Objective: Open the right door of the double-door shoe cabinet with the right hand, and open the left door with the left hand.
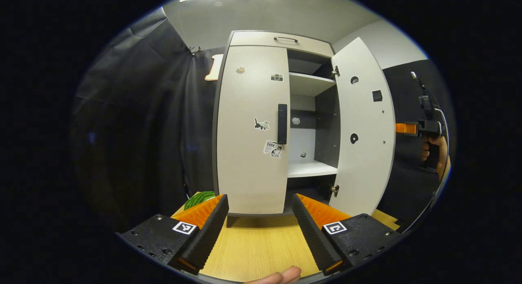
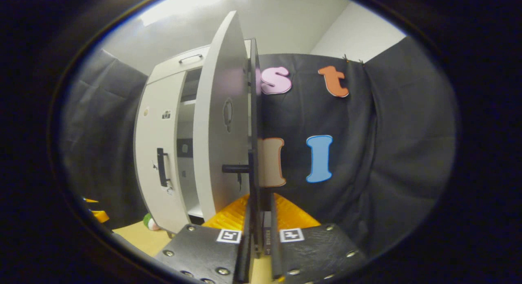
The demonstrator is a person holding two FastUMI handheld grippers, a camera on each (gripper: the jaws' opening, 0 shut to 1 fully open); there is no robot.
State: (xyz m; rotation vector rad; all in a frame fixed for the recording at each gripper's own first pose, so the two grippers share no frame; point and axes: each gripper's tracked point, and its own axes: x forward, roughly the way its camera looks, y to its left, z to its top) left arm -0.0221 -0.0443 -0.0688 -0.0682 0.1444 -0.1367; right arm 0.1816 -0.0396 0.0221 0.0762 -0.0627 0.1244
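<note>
The grey shoe cabinet (image 1: 281, 39) stands on a wooden tabletop. Its left door (image 1: 248, 161) is closed, and a dark vertical handle (image 1: 282, 124) sits at that door's inner edge. My left gripper (image 1: 261, 231) hangs open in front of this door, well short of the handle, with nothing between its fingers. The right door (image 1: 365, 153) is swung wide open. In the right gripper view this door (image 2: 220, 133) shows almost edge-on, and my right gripper (image 2: 260, 243) is shut on the right door's handle (image 2: 253, 170). A hand holds the right gripper (image 1: 408, 128) just past the open door's edge.
Inside the cabinet are pale shelves (image 1: 310, 168). A green round object (image 1: 199, 198) lies on the tabletop (image 1: 253, 247) by the cabinet's left foot. Black cloth walls stand left and right of the cabinet. A fingertip (image 1: 281, 276) shows at the bottom edge.
</note>
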